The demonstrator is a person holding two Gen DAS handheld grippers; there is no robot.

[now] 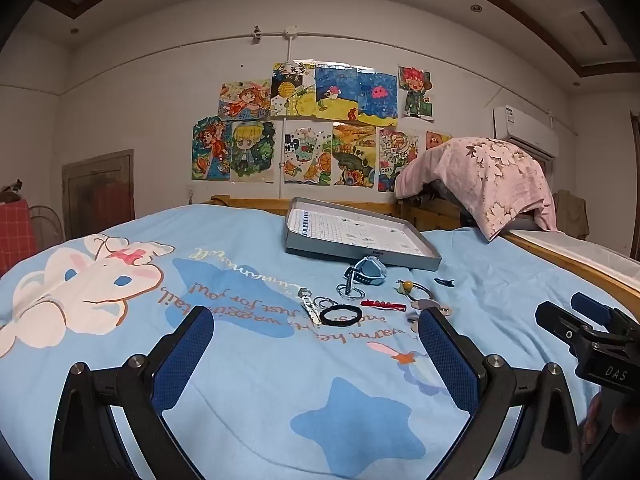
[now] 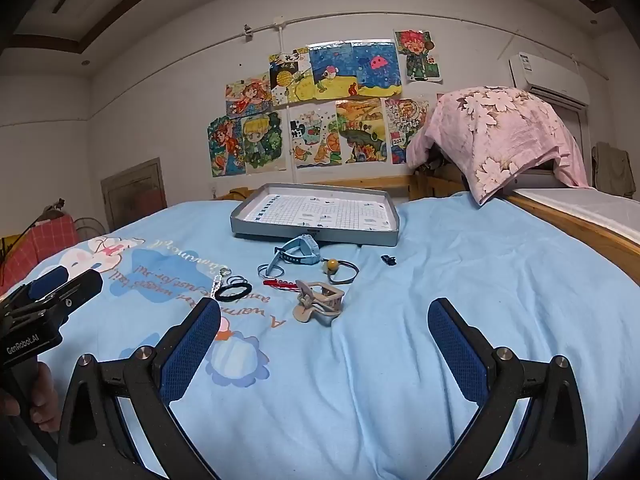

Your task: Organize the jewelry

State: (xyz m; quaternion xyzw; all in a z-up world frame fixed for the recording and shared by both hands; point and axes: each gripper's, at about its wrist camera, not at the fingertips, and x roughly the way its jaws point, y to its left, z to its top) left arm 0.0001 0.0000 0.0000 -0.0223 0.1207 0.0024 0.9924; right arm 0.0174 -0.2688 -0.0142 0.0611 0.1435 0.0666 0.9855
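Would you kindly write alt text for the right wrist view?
The open right gripper hovers over a blue bedsheet, holding nothing. Ahead lie a beige hair claw, black hair tie, red clip and blue watch, before an empty grey tray.

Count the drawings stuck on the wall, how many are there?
About 11 drawings: 5 in the top row, 6 in the row below. The pink cloth partly covers the row's right end, so more may be hidden.
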